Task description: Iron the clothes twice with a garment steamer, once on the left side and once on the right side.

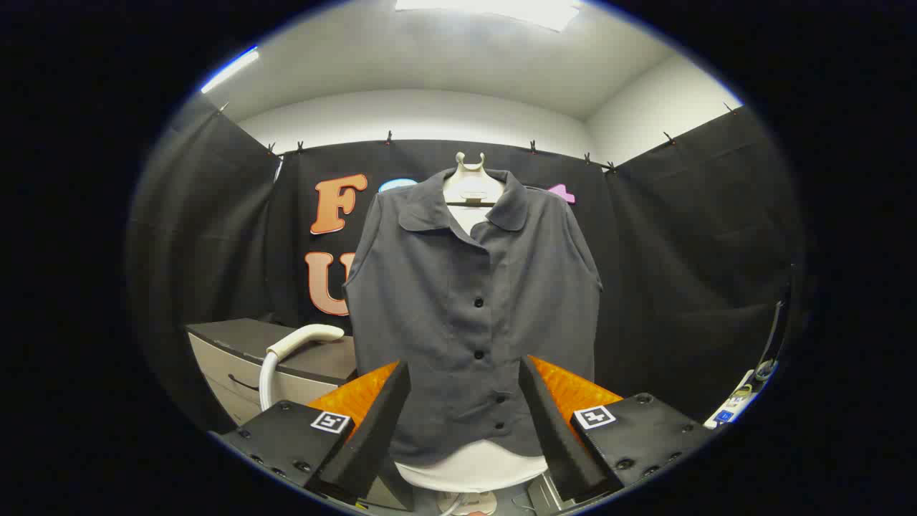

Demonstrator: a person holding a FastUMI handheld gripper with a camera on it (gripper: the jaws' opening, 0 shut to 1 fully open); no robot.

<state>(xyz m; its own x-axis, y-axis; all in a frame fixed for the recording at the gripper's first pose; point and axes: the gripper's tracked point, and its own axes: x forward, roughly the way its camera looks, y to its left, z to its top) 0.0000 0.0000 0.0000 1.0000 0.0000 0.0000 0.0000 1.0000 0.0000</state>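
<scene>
Shirt dead ahead of your tongs, steamer off to the left.

Your tongs [464,373] stand spread wide with nothing between the fingers, and the shirt [473,315] hangs straight beyond them on a form [469,185], whose neck rises out of the collar and whose lower part shows below the shirt's hem. Behind the shirt runs the booth's cloth wall, which also closes in on both sides of you. To the left of the shirt, lower down, you have a table [243,344] with drawers; the steamer head [304,337] lies over its top, and its hose [266,380] drops down in front of the table, just beyond your left finger.
</scene>
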